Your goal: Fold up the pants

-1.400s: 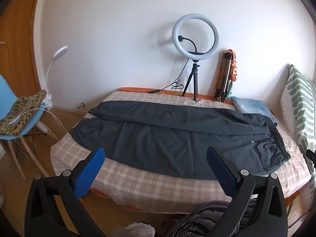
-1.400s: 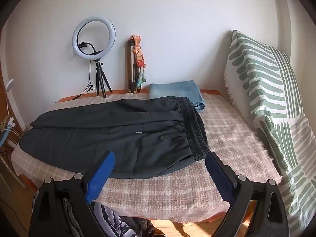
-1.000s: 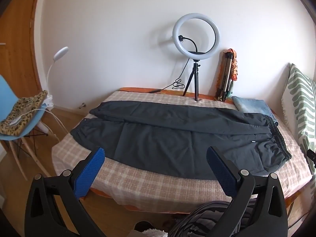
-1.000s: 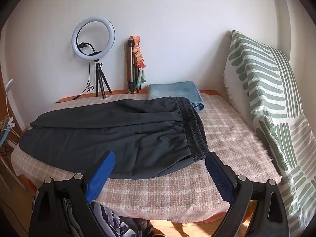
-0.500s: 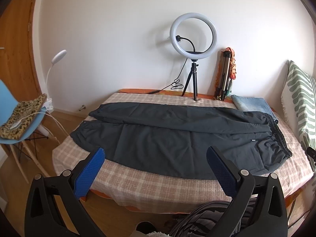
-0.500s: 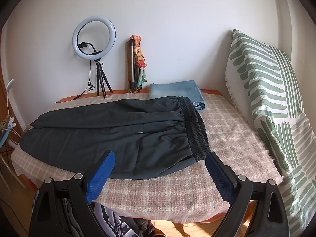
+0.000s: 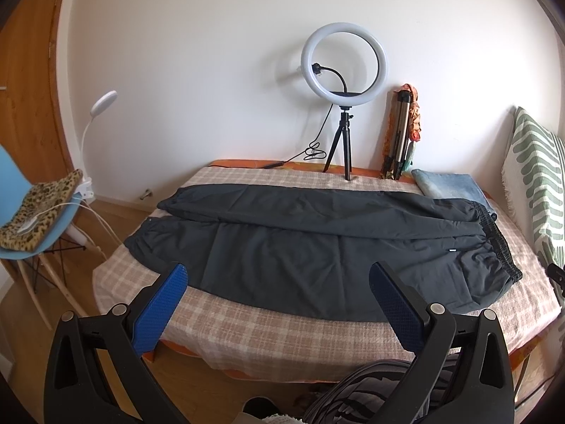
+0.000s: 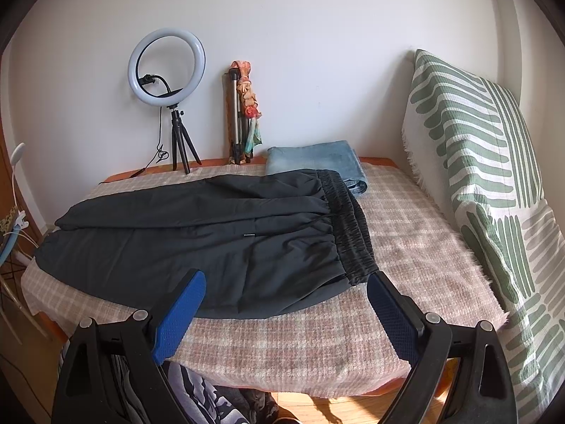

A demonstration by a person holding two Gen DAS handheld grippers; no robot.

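Dark grey pants [image 7: 317, 243] lie flat on a table with a checked pink cloth [image 7: 268, 335], legs to the left, elastic waistband [image 8: 349, 226] to the right; one leg lies folded over the other. They also show in the right wrist view [image 8: 197, 236]. My left gripper [image 7: 279, 282] is open and empty, held above the table's near edge, short of the pants. My right gripper [image 8: 286, 296] is open and empty, just before the waistband end.
A ring light on a tripod [image 7: 344, 70], a folded tripod [image 7: 400, 134] and folded blue jeans [image 8: 314, 159] stand along the back wall. A green-striped cushion [image 8: 494, 162] is at the right. A blue chair [image 7: 31, 226] with a leopard cloth stands left.
Both grippers have stayed open and almost still; the left view has drifted very slightly. The pants have not moved.
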